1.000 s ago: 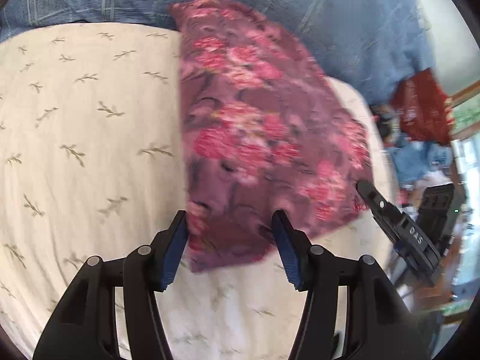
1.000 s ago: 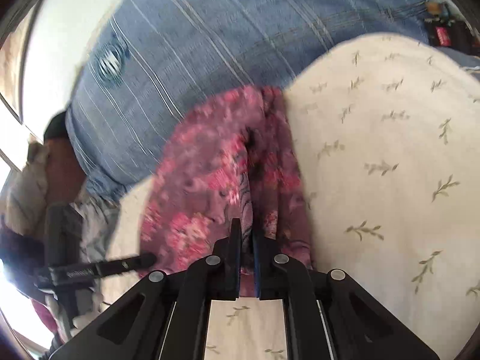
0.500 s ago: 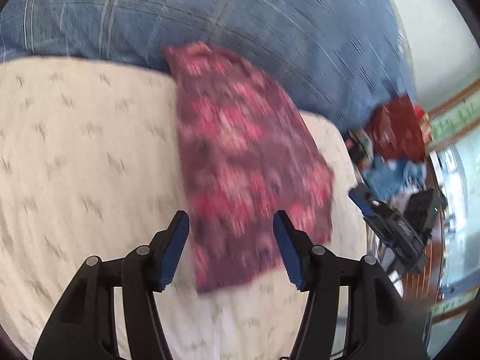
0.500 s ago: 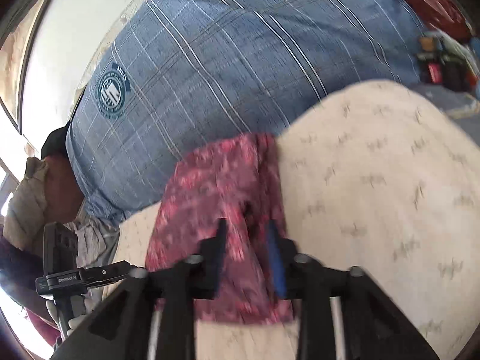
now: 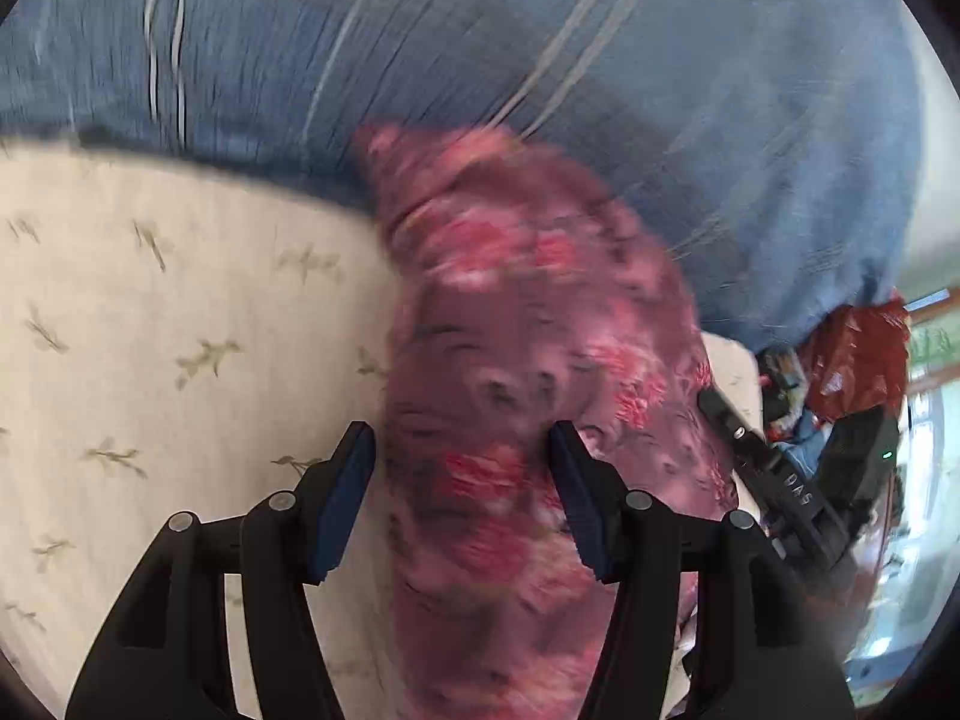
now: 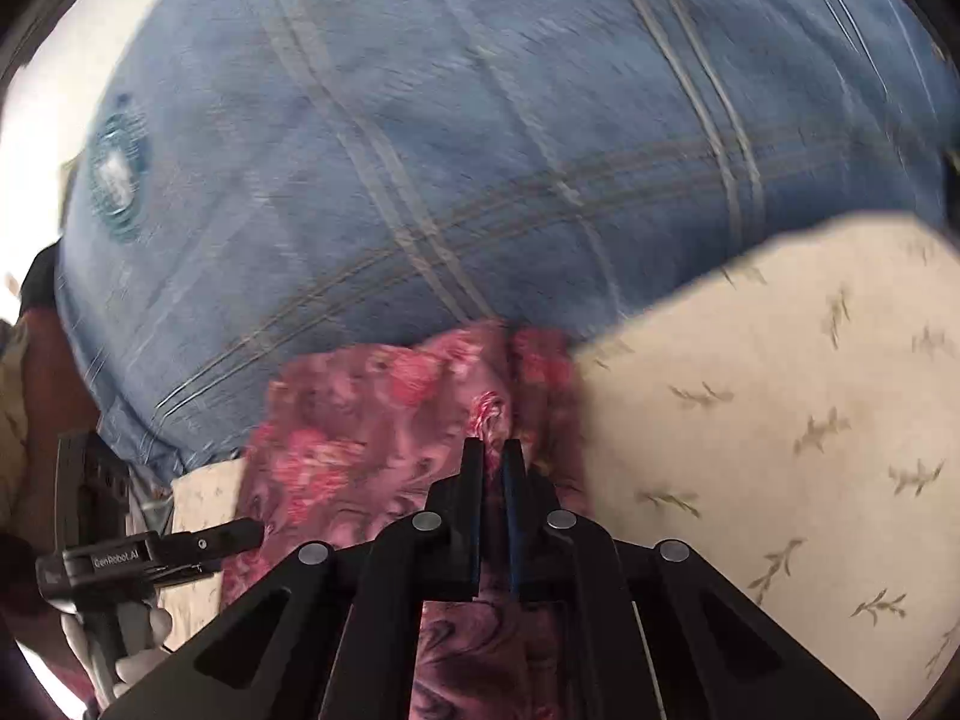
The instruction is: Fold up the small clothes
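Floral garment (image 5: 528, 396) long axis toward blue pillow (image 5: 540, 60).

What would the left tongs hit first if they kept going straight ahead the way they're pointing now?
Most likely the floral garment: it already lies between the open fingers of the left tongs and stretches ahead of them. Beyond it rises the blue plaid bedding. Motion blur makes depth uncertain.

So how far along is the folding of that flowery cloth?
Partly done, I'd guess: the flowery cloth lies as a long narrow strip on the cream sheet. In hand: the right tongs are pinched on a fold of it, while the left tongs are open over it. Still left: folding the strip shorter.
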A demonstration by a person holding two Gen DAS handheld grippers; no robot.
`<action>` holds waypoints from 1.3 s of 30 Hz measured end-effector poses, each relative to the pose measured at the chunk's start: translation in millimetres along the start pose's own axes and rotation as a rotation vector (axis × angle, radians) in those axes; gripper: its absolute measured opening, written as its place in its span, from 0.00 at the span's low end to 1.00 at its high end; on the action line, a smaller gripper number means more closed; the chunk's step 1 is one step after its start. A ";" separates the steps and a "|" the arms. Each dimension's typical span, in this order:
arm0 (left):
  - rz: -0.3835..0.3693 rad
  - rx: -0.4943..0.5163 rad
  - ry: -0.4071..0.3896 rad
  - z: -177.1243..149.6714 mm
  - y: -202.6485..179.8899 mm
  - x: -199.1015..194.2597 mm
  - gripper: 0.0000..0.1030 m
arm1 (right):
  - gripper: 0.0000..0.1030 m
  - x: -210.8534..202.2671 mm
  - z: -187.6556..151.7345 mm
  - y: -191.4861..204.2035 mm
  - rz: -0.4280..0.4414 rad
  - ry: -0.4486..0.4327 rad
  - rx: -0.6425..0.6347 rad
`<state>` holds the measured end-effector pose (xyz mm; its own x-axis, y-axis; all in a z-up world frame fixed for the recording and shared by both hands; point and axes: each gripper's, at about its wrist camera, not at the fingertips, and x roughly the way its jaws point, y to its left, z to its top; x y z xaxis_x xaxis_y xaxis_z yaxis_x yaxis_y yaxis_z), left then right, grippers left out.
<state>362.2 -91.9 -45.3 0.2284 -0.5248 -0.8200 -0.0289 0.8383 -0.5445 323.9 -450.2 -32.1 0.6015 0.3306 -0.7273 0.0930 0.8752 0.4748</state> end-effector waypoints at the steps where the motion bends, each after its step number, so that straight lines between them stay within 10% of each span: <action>1: -0.014 -0.012 -0.014 0.7 1.9 -1.7 0.56 | 0.06 9.8 -3.9 -8.2 -0.028 0.047 0.016; 6: -0.047 0.015 -0.034 -11.6 2.5 -30.0 0.54 | 0.18 -27.2 -6.7 -19.6 0.105 -0.027 0.097; 10: -0.115 0.010 -0.040 -28.6 7.4 -39.9 0.56 | 0.65 -44.3 -21.8 -38.0 0.182 -0.021 0.159; 17: -0.090 0.011 -0.001 -39.8 -14.7 -7.1 0.68 | 0.66 -19.1 -37.4 -21.6 0.306 0.088 0.071; 20: -0.083 -0.025 -0.017 -37.4 -10.9 -13.3 0.43 | 0.38 -10.9 -35.8 -8.4 0.207 0.077 0.007; 23: -0.029 -0.005 -0.033 -38.1 -15.4 -17.0 0.32 | 0.33 -16.0 -39.5 13.9 0.097 0.033 -0.109; 29: 0.102 0.112 -0.123 -51.0 -48.9 -24.8 0.25 | 0.28 -33.3 -59.9 57.3 -0.109 -0.049 -0.322; 39: 0.142 0.162 -0.172 -70.0 -56.3 -53.2 0.22 | 0.15 -62.3 -70.3 65.5 -0.130 -0.080 -0.338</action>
<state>283.6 -121.6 16.7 0.3958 -0.3787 -0.8366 0.0807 0.9218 -0.3791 236.7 -388.6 9.5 0.6633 0.1919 -0.7233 -0.0865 0.9797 0.1806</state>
